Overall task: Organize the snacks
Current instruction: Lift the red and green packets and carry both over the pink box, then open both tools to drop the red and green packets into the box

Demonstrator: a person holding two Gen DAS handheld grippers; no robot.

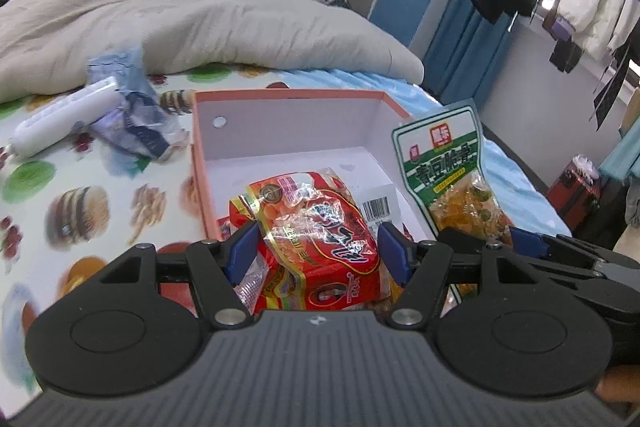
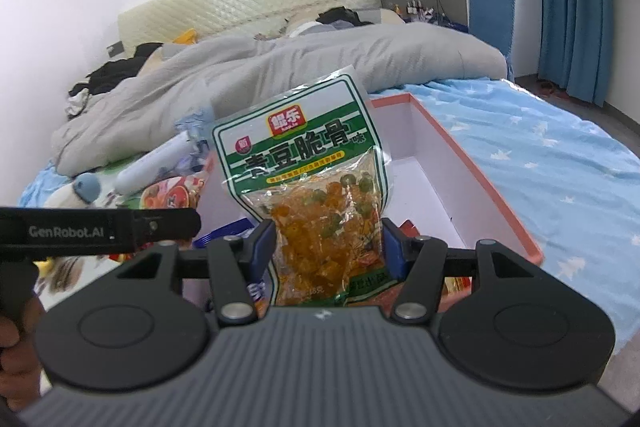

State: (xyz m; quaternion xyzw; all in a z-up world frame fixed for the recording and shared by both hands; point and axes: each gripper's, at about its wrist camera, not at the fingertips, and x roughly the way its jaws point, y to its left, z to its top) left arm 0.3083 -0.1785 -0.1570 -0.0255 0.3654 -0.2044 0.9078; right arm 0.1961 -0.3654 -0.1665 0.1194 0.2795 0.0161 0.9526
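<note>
Where the bed [image 1: 120, 187] spreads under both grippers, a box [image 1: 288, 123] with salmon-pink outer walls and a white inside lies straight ahead of the left gripper [image 1: 320, 251], its near end passing under the fingers. Inside it, right under that gripper, sits a red bag [image 1: 316, 243] of snacks, clear in part, with gold trim and dark lettering; a white barcode label shows just past its right edge. The left gripper's blue pads stand spread to either side of the red bag, wider than it, and whether they touch it cannot be told.

To the right of the left gripper, a green bag [image 2: 316, 179] stands upright above the box's right wall; its top is green and white with a red logo, its lower half clear and packed with orange pieces and green peas. The right gripper [image 2: 328, 247] pinches this bag at its lower part, a pad pressed on each side.

Ahead and to the left of the left gripper, outside the box, lie a white tube [image 1: 64, 119] and a crumpled blue wrapper [image 1: 132, 115], both blurred. The bottoms of both bags are hidden behind the gripper bodies.
</note>
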